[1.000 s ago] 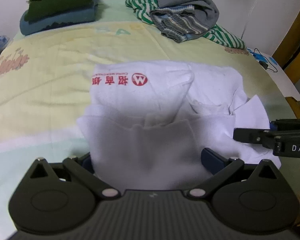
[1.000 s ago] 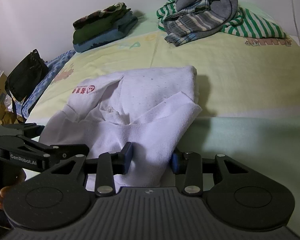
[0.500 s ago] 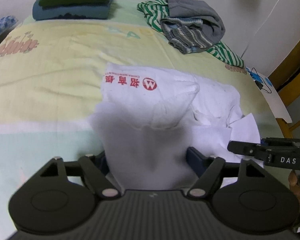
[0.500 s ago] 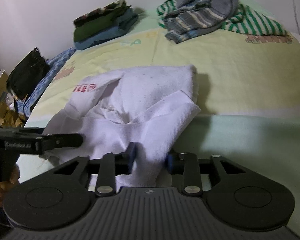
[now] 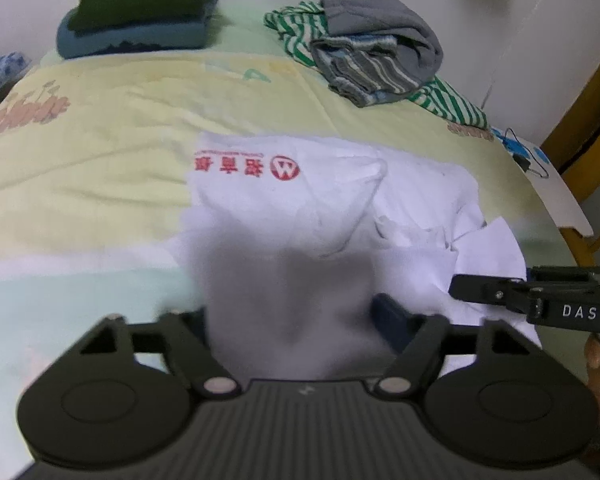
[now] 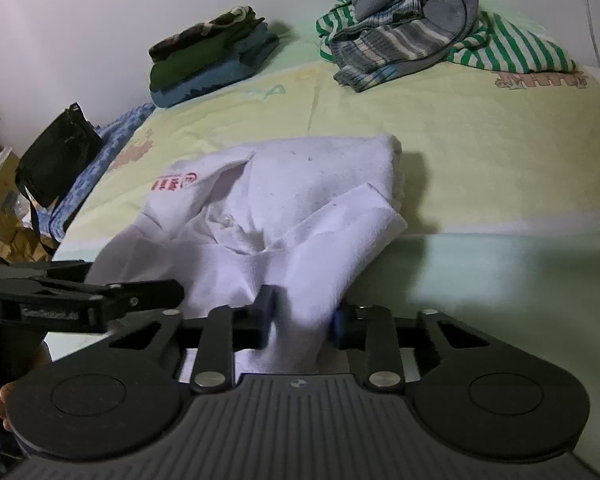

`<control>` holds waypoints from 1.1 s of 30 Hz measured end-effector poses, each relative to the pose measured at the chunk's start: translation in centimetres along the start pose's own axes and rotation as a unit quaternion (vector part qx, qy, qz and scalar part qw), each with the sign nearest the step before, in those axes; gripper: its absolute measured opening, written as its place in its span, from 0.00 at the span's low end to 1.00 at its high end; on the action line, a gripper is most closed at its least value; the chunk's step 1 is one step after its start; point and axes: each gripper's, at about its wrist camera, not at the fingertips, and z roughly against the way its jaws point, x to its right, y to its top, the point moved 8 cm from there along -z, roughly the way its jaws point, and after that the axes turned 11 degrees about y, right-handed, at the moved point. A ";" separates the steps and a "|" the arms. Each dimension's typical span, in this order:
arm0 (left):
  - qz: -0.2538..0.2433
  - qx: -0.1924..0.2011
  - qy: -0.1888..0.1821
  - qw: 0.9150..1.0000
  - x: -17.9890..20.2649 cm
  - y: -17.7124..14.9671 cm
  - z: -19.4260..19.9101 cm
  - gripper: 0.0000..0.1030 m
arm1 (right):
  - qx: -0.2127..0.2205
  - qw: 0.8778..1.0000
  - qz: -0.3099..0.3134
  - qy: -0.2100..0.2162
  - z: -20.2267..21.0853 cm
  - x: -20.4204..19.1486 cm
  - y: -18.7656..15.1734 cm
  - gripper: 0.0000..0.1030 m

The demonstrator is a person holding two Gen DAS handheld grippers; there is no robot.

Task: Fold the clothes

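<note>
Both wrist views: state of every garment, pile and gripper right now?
White shirt: partly folded, near edge lifted.
Left gripper: closing, shirt fabric between its jaws.
Right gripper: closing on shirt fabric.
Dark stack: folded.
Striped pile: unfolded, heaped.

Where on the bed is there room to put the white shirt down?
Bare yellow sheet lies between the white shirt and the folded stack, and right of the shirt in the right wrist view. The far corner with the striped pile is crowded.
</note>
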 end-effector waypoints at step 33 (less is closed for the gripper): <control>0.002 0.013 0.012 1.000 0.9 -0.3 0.8 0.40 | -0.020 0.999 -0.005 0.040 0.1 0.3 -0.5 0.28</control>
